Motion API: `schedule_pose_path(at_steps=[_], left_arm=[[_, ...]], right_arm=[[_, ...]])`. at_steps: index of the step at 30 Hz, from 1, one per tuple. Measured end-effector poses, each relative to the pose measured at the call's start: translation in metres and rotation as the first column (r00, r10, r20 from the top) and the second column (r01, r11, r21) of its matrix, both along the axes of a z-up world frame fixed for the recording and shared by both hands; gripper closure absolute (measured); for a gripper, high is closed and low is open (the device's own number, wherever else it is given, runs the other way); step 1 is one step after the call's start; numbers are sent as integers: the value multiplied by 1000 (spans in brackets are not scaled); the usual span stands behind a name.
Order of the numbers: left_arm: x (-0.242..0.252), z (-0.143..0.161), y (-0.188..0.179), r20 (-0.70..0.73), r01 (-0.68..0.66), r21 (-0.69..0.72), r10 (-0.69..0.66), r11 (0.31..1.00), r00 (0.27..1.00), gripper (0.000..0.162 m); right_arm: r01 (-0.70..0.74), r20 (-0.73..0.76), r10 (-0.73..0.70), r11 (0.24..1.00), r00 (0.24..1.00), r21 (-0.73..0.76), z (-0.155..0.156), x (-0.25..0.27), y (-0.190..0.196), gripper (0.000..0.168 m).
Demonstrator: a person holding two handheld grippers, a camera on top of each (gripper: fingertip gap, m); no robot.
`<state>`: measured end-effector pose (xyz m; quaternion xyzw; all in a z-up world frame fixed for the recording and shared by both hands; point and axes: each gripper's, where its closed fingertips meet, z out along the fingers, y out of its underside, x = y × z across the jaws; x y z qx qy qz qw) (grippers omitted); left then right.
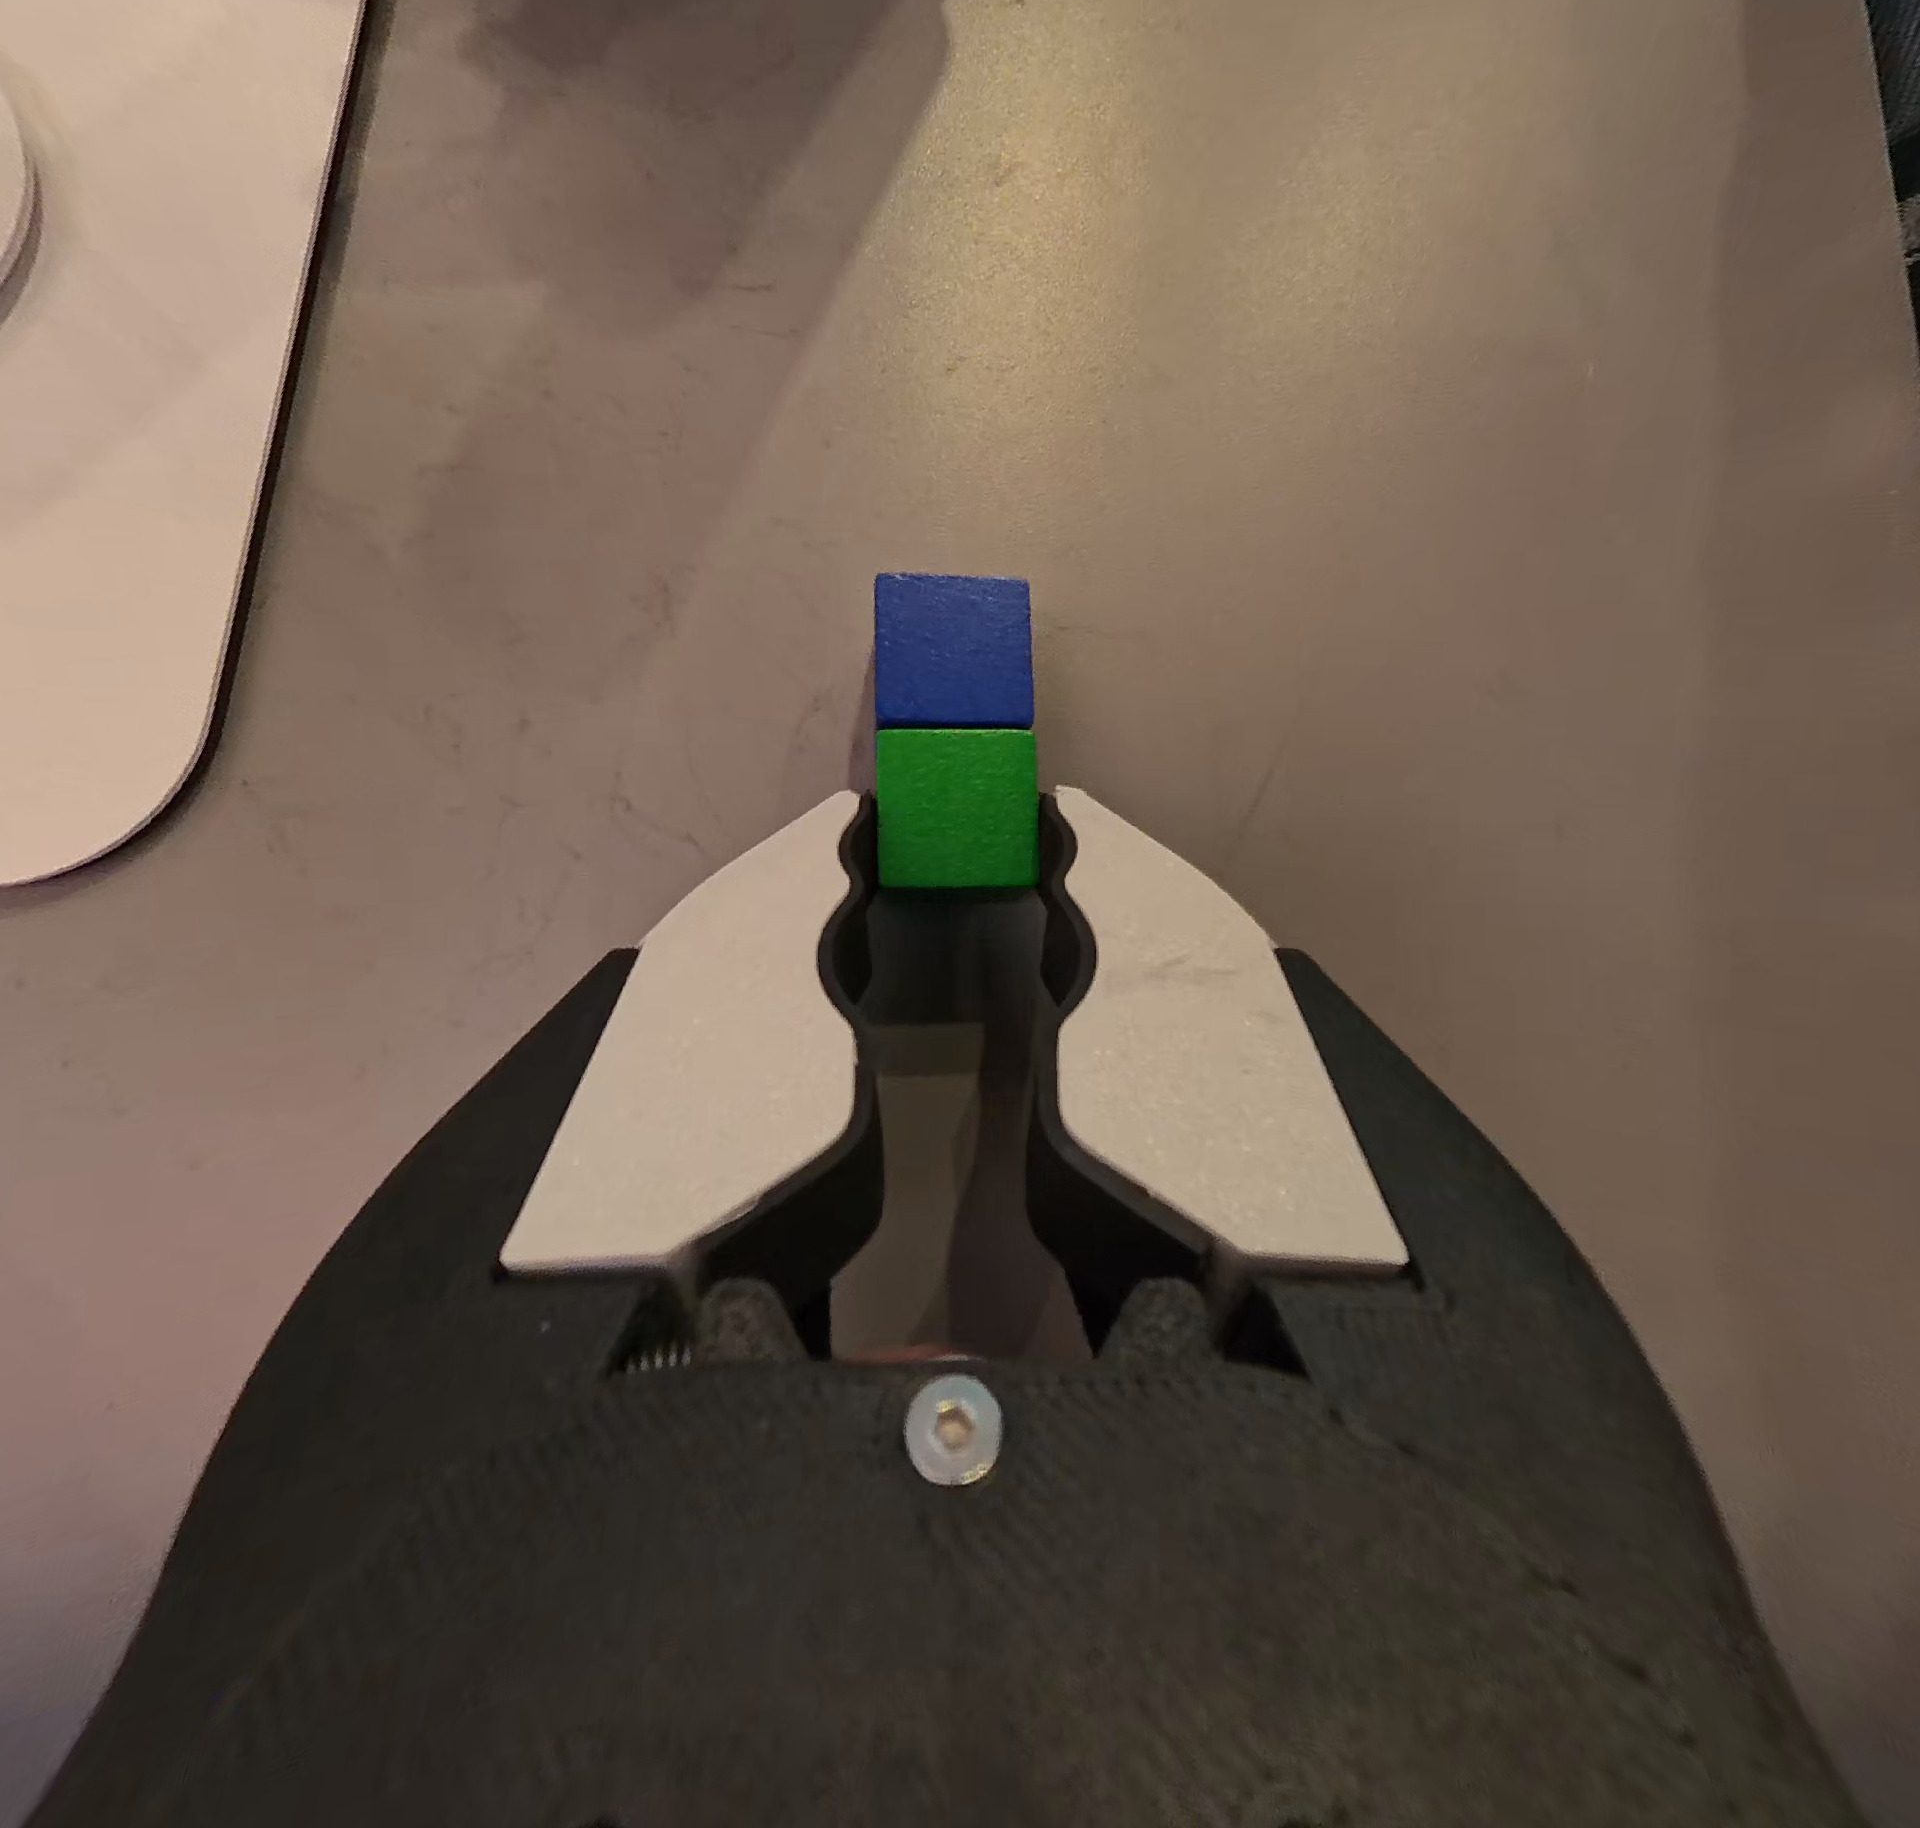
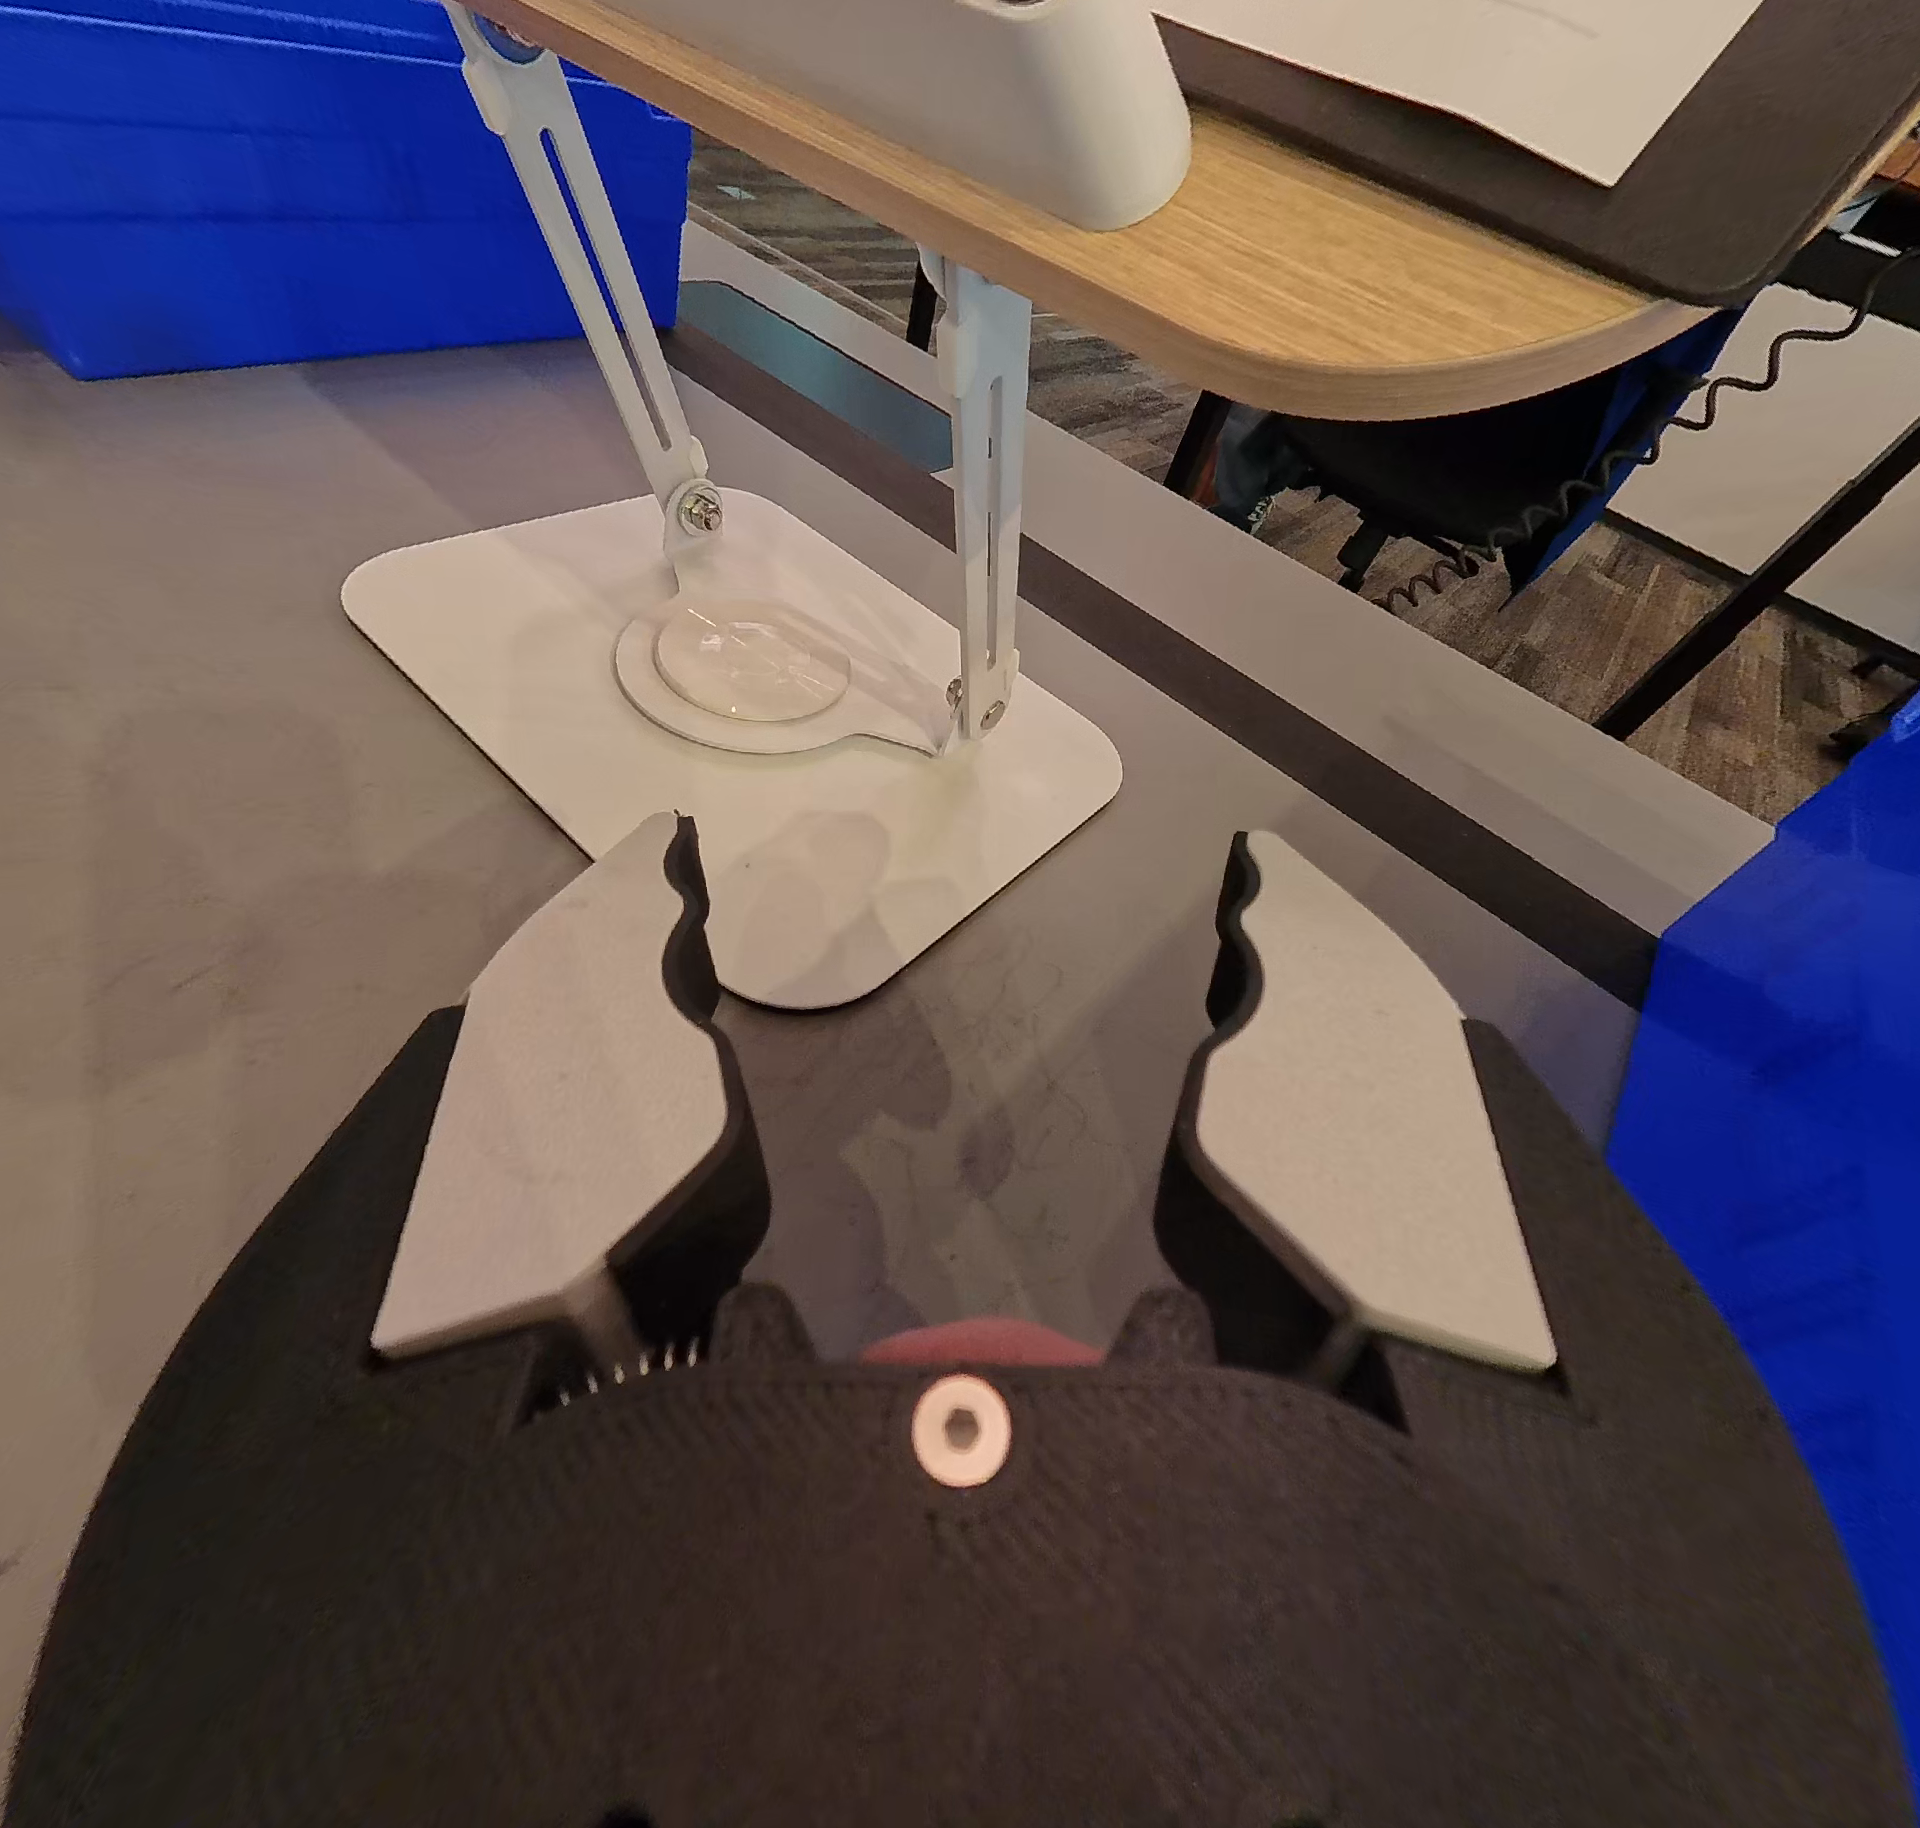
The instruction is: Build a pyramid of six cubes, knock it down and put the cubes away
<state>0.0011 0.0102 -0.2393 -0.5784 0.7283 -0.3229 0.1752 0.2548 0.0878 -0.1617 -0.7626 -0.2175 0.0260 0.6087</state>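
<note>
Work surface: smooth, matte grey-brown tabletop (image 1: 1351, 428) and the items resting on it.

A blue wooden cube (image 1: 954, 648) stands on the tabletop, touching a green wooden cube (image 1: 957, 808). A flat white rounded-corner stand base plate (image 2: 852, 843) lies on it. Blue plastic bins (image 2: 312, 189) sit at the far left edge, and another blue bin (image 2: 1766, 1103) at the right edge.

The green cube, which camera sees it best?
The left wrist view: the green cube sits between the left gripper's fingertips, touching the blue cube. The right wrist view shows no cube.
</note>
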Motion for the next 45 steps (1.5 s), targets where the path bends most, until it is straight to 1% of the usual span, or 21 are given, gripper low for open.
schedule_pose_path(at_steps=[9,11,13,14,17,19,21,22,24,26,27,28,30,32,33,35,38,40,42,44,45], left_arm=[[1,-2,-2,-2,9,-25,-9,1000,1000,132],[1,-1,-1,-3,0,-26,0,1000,1000,112],[-3,0,0,-20,-4,1,4,1000,1000,101],[-5,3,2,-15,-12,30,12,999,1000,98],[-18,28,10,15,-20,118,18,993,1000,97],[-32,56,31,61,-61,197,50,979,997,103],[-49,88,64,118,-144,263,116,954,986,109],[-60,102,87,152,-199,300,160,933,975,113],[-80,127,137,213,-331,326,273,885,938,116],[-96,139,192,250,-472,338,406,815,879,116],[-103,137,216,245,-519,336,459,786,854,116],[-111,133,243,238,-579,351,528,736,815,116],[-127,115,293,189,-679,369,665,634,723,116],[-135,93,328,146,-749,353,757,562,637,116],[-136,79,341,117,-770,338,787,541,605,116],[-138,53,359,47,-791,313,823,526,566,114],[-137,28,376,-17,-798,323,846,509,533,112],[-133,22,383,-18,-813,305,857,495,515,112],[-128,18,386,-36,-814,291,856,503,516,112],[-128,14,390,-51,-801,328,856,501,515,120],[-127,11,390,-64,-796,328,852,509,519,127]], right_arm=[[0,2,0,1000,1000,0,0,0,0,74],[0,1,0,1000,1000,1,0,0,0,74],[0,-1,0,1000,1000,2,0,0,0,74],[0,-2,0,1000,1000,2,0,0,0,74],[-1,-6,1,1000,1000,3,1,0,0,74],[-1,-6,1,1000,1000,2,1,0,0,74],[-1,-4,1,1000,1000,3,1,0,0,74],[-1,-5,1,1000,1000,3,1,0,0,74],[0,-7,0,1000,1000,3,1,1,0,74],[0,-8,0,1000,1000,5,1,1,0,74],[0,-8,0,1000,1000,5,1,1,0,74],[-1,-9,1,1000,1000,5,1,1,0,74],[-1,-11,1,1000,1000,6,1,1,-1,74],[-2,-13,2,1000,1000,6,1,1,-1,74],[-3,-14,3,1000,1000,6,1,1,-1,74],[-4,-15,5,1000,1000,5,1,1,-1,74],[-7,-15,8,1000,1000,3,1,0,-1,74],[-10,-13,10,1000,1000,1,1,0,-1,74],[-12,-7,12,1000,1000,-2,0,-1,0,74],[-13,-3,13,1000,1000,-3,0,-1,0,74],[-13,-2,13,1000,1000,-3,0,-1,-1,74]])
